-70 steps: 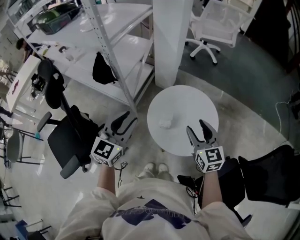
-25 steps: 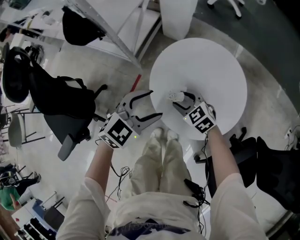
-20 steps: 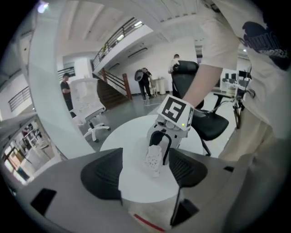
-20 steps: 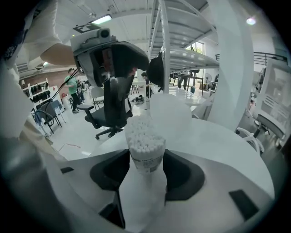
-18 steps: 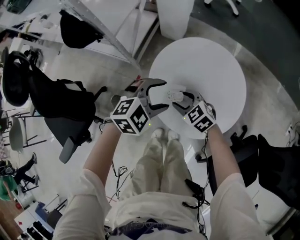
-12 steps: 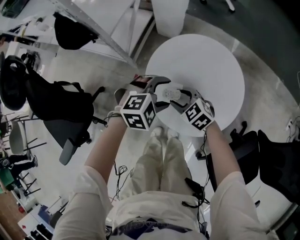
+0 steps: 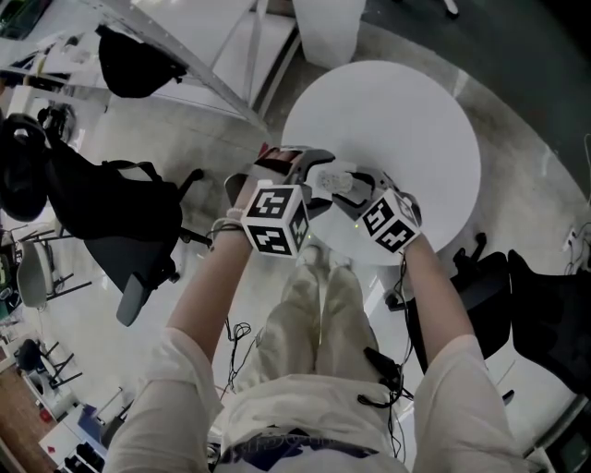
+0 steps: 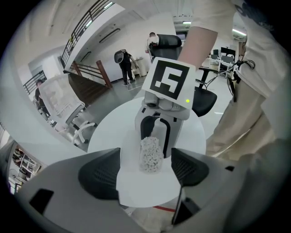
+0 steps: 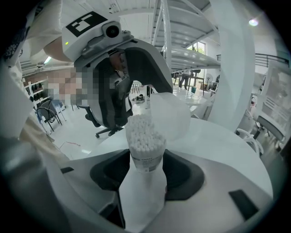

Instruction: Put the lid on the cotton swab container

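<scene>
My right gripper [image 9: 144, 170] is shut on the clear cotton swab container [image 9: 144, 141], which is packed with white swabs. Its translucent lid [image 9: 170, 116] stands flipped open behind the mouth, to the right. In the head view the container [image 7: 331, 177] hangs over the near edge of the round white table [image 7: 416, 139]. My left gripper [image 8: 145, 170] faces the right one [image 8: 157, 123] head on. Its jaws are opening, wide apart on either side of the container's swab end [image 8: 150, 154], and neither pad touches it. Both grippers meet in the head view, left [image 7: 309, 175] and right [image 7: 349, 189].
A black office chair with a bag [image 7: 120, 222] stands at the left and another black chair [image 7: 545, 314] at the right. A white pillar [image 7: 328, 28] and a metal shelf rack [image 7: 222, 55] lie beyond the table. The person's legs [image 7: 319, 314] are below the grippers.
My left gripper has swung in from the left of the table to the container and now straddles its open end. The right gripper has kept hold of the container, nearly still.
</scene>
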`<move>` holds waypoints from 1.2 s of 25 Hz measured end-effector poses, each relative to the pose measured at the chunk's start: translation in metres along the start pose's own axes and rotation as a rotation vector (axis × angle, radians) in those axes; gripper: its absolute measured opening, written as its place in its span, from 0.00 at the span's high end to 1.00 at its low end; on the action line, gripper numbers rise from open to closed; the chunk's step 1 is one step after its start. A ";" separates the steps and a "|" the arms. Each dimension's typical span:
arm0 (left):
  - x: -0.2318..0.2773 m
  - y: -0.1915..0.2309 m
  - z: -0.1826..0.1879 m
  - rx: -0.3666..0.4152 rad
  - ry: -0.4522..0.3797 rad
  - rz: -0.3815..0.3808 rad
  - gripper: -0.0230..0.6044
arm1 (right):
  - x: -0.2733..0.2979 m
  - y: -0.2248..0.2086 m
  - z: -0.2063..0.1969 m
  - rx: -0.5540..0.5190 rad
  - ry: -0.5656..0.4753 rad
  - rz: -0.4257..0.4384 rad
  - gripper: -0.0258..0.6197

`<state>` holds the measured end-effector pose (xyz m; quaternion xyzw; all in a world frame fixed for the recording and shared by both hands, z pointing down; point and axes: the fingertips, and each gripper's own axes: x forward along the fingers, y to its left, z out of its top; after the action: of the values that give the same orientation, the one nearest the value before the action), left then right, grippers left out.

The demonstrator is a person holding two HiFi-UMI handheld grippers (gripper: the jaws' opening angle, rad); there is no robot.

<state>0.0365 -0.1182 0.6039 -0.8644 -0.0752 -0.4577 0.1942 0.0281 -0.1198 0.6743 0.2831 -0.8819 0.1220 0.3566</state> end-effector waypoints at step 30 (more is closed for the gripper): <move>-0.005 -0.033 0.001 -0.195 -0.103 -0.056 0.54 | 0.007 0.001 -0.001 -0.007 -0.005 0.013 0.60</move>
<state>0.0241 -0.0877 0.6083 -0.8991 -0.0646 -0.4230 0.0923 0.0246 -0.1215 0.6798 0.2763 -0.8851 0.1206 0.3546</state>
